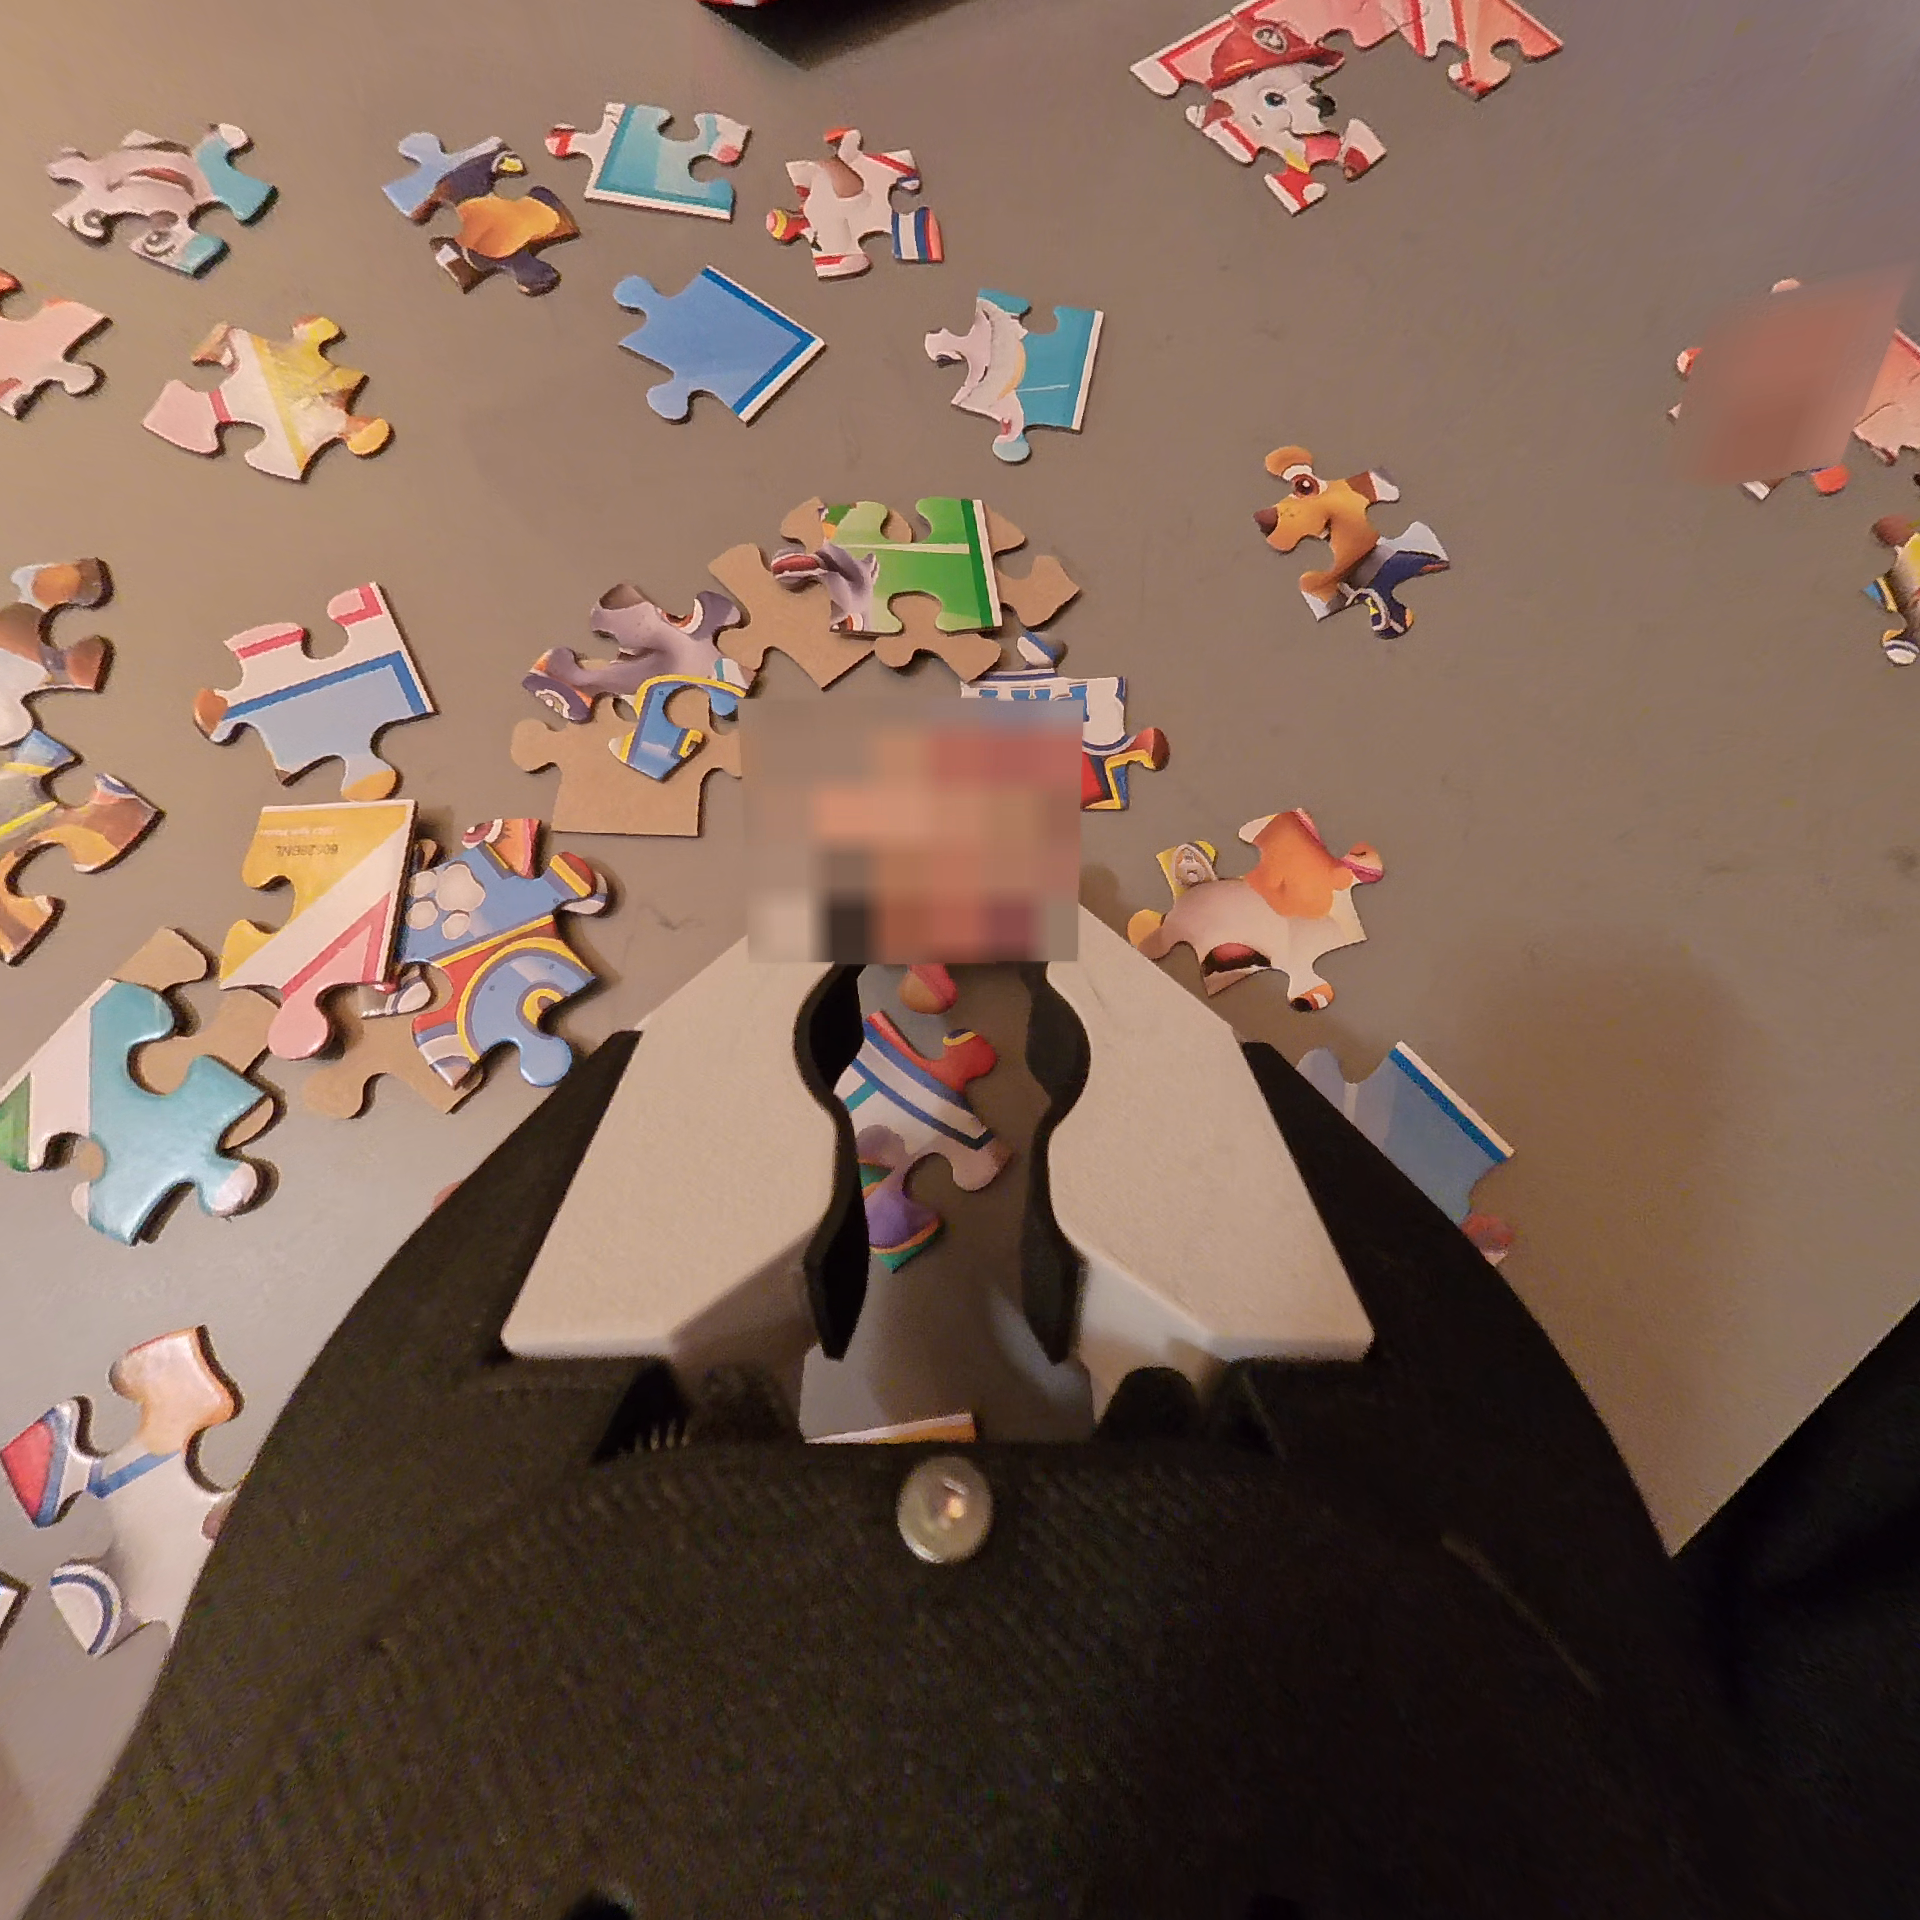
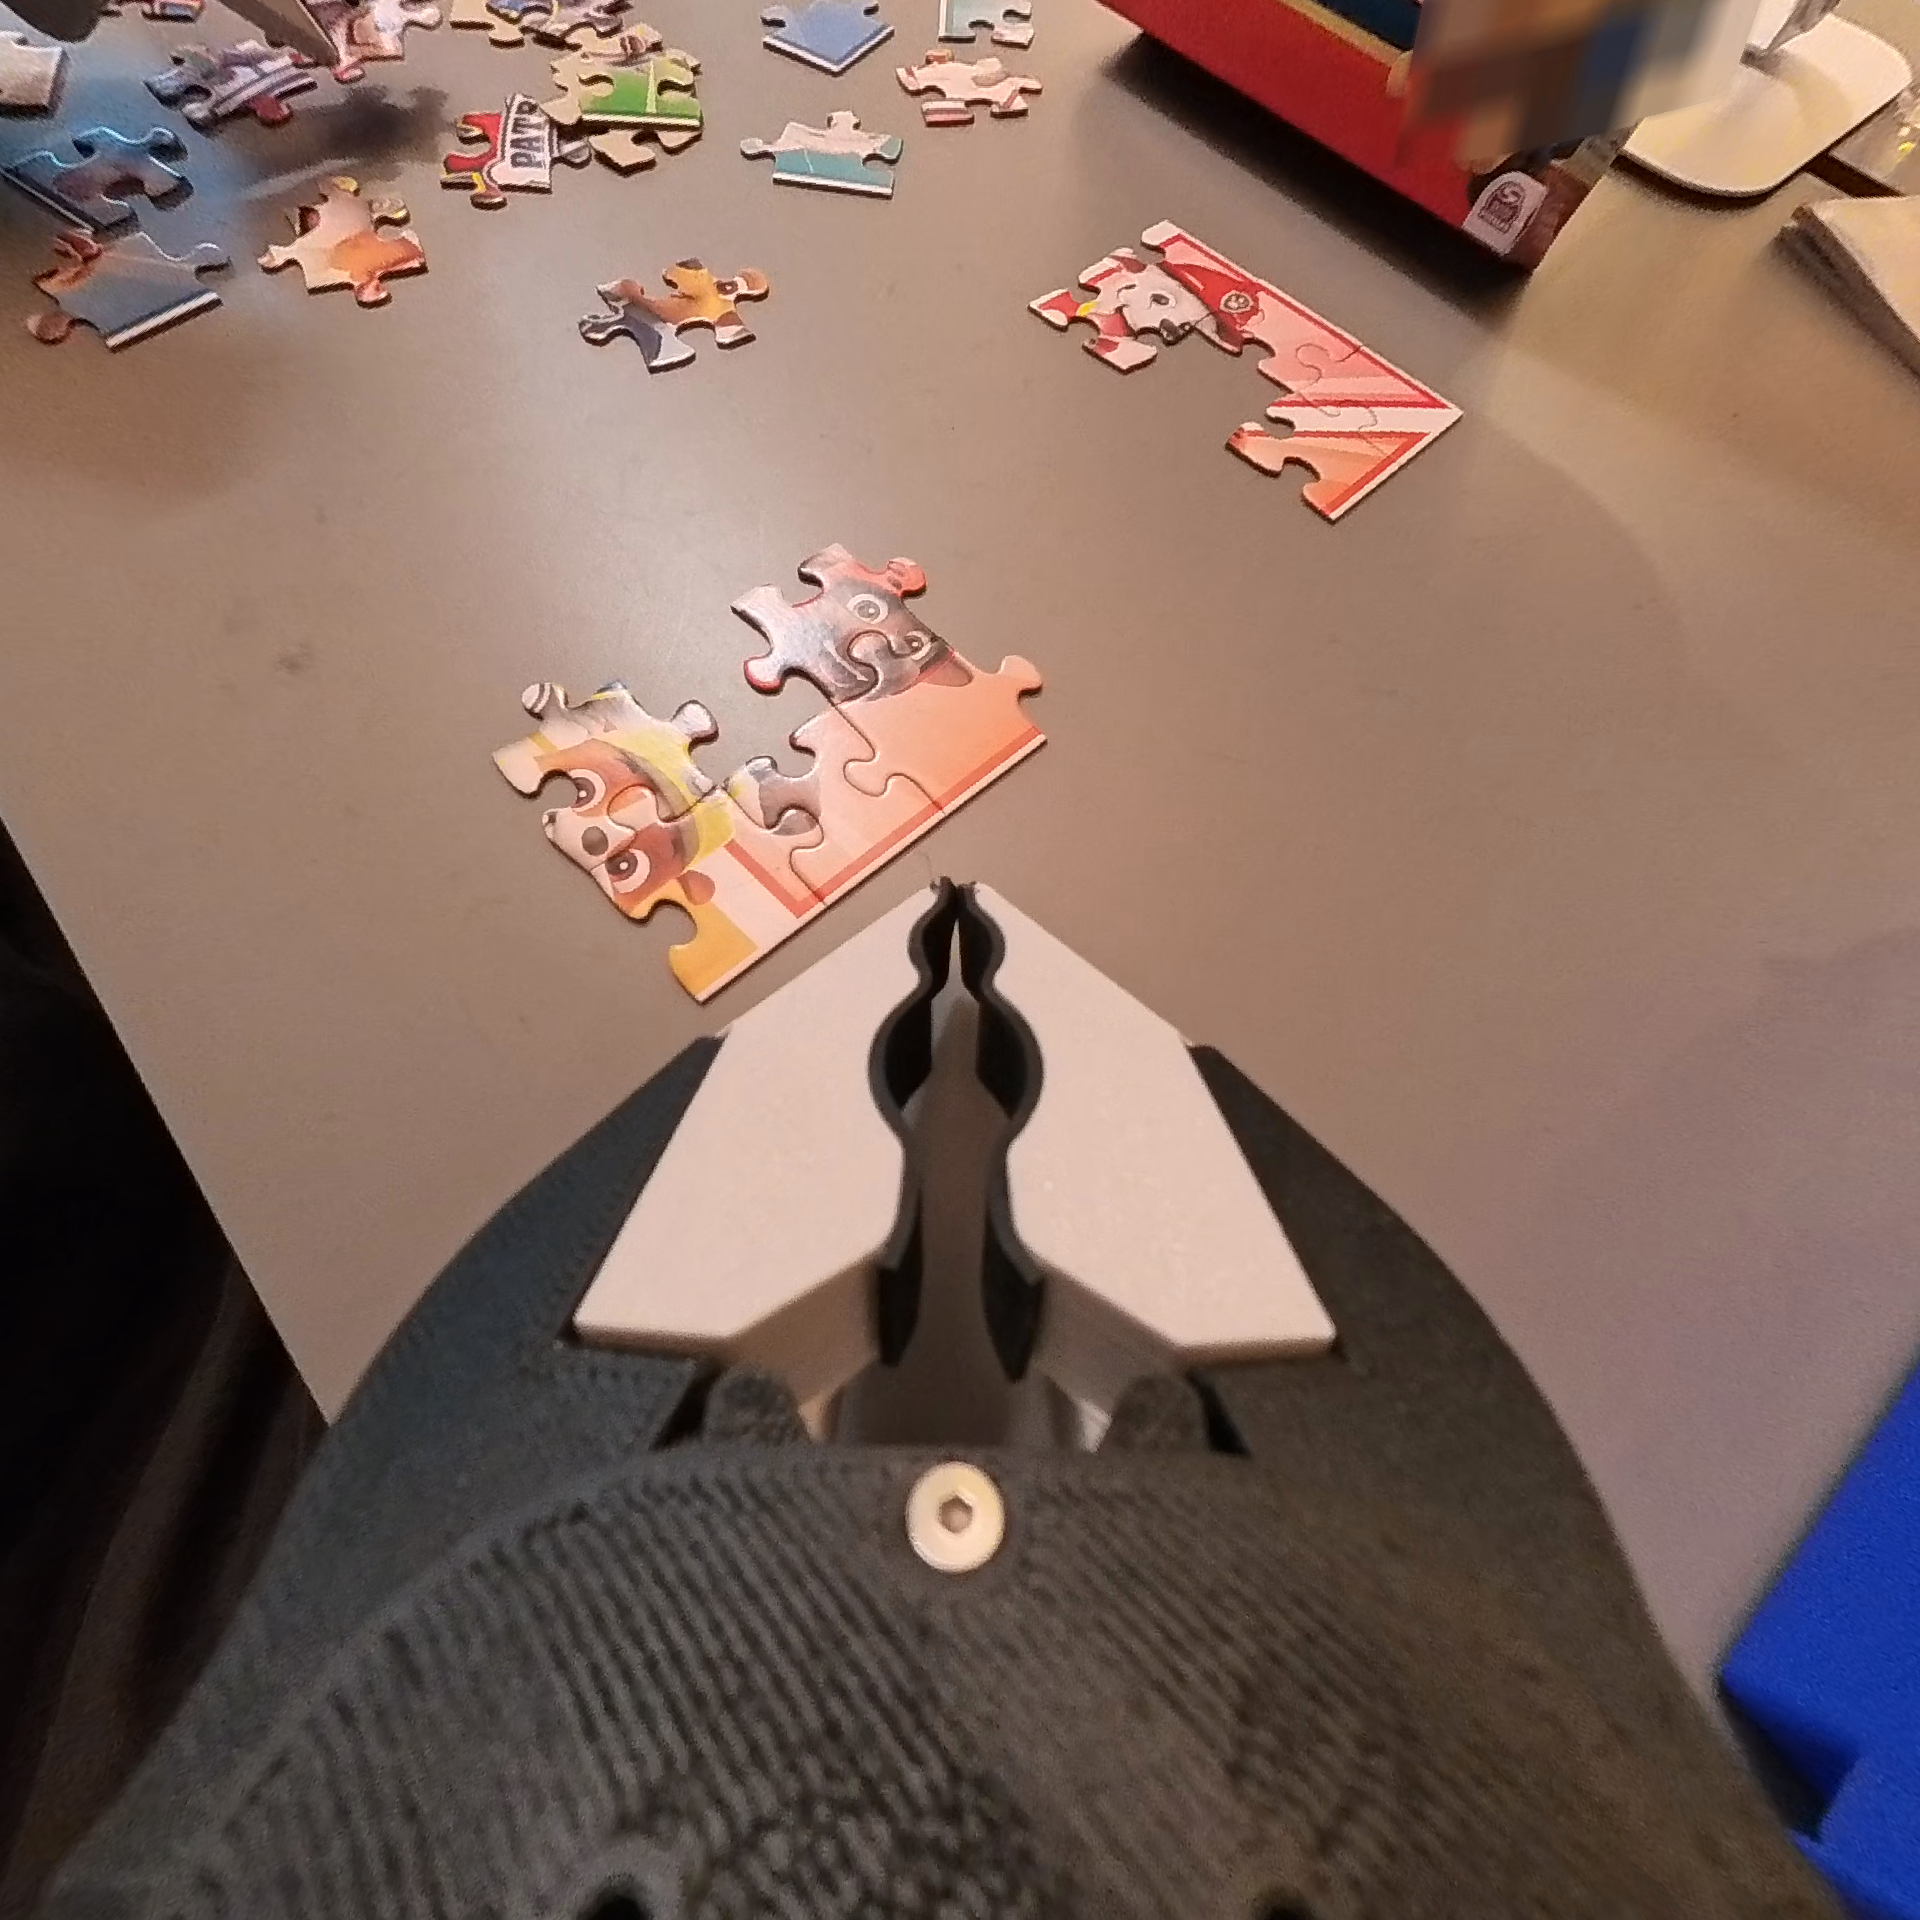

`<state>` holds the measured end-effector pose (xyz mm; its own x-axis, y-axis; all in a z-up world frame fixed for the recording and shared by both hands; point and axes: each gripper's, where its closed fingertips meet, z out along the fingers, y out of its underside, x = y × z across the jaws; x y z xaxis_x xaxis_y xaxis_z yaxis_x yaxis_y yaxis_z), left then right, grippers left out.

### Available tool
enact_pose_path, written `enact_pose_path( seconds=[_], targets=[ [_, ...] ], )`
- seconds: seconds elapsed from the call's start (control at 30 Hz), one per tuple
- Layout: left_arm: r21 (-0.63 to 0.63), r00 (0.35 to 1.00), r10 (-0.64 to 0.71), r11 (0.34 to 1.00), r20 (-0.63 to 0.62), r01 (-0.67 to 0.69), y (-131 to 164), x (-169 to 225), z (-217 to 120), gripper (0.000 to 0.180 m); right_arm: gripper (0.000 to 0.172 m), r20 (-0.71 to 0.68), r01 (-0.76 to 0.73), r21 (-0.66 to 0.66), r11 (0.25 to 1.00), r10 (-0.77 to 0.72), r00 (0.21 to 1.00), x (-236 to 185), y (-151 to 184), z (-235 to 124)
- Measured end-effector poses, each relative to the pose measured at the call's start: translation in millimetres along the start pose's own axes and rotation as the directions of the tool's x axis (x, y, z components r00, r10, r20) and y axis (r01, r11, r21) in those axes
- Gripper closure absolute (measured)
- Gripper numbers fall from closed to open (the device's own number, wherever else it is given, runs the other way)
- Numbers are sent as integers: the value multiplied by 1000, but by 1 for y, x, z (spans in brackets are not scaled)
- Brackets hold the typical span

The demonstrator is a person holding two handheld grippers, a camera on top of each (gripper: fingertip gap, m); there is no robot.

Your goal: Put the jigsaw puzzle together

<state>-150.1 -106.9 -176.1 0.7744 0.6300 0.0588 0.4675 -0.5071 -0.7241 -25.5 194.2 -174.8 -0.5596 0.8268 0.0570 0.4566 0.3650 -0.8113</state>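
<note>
My left gripper (image 1: 940,935) hovers over loose puzzle pieces on a grey table (image 1: 1610,883). Its fingers (image 1: 727,1122) stand apart, but a blurred patch hides the tips, so I cannot tell whether they hold anything. A striped red and blue piece (image 1: 914,1101) lies on the table below the gap. My right gripper (image 2: 958,894) is shut with nothing between its pads. It is just in front of the straight edge of a joined cluster of pink and yellow pieces (image 2: 831,769). The left gripper also shows blurred at the top left of the right wrist view (image 2: 281,21).
A joined red corner section (image 2: 1268,364) lies farther right, and also shows in the left wrist view (image 1: 1299,94). A red box (image 2: 1351,94) and a white stand (image 2: 1766,114) are at the back. The table edge (image 2: 156,1039) runs along the left. A blue block (image 2: 1849,1621) is at lower right. There is about 35 cm between the tips of the two grippers. My left tips are about 50 cm from the blue block (image 2: 1849,1621), my right tips only 20 cm.
</note>
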Motion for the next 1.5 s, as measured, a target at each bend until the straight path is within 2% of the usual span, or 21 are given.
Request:
enact_pose_path(
  seconds=[0.73, 0.83, 0.93, 1.03, 1.13, 1.23, 1.37, 1.5],
  targets=[
    [-82, 998, -26, 996, 62, 31, 15, -12, 6, 155, 172, -9, -15, 7, 1000, 15, 1000, 3, -1, -1],
    [-68, 998, -29, 997, 61, 33, 11, -9, 5, 145, 172, -13, -10, 5, 1000, 10, 1000, 3, 0, -1],
    [-29, 998, -22, 999, 57, 24, 1, -4, 1, 141, 172, -15, -12, 8, 1000, 12, 1000, 3, -1, -1],
    [38, 1000, -4, 999, 7, 4, -16, 15, 0, 140, 172, -17, -10, 13, 1000, 10, 1000, 3, -1, -2],
    [90, 994, 57, 995, -92, -49, -34, 53, 11, 135, 172, -19, -3, 16, 1000, 3, 1000, 3, -2, -2],
    [34, 977, 129, 992, -168, -125, -38, 86, 32, 119, 172, -19, 10, 18, 1000, -9, 1000, 1, -2, -2],
    [-76, 960, 163, 980, -228, -184, -41, 108, 59, 94, 172, -26, 34, 31, 999, -34, 999, -1, -4, -4],
    [-164, 966, 196, 961, -171, -224, -43, 101, 84, 95, 172, -37, 49, 60, 997, -47, 998, -1, -7, -7]
  ],
)
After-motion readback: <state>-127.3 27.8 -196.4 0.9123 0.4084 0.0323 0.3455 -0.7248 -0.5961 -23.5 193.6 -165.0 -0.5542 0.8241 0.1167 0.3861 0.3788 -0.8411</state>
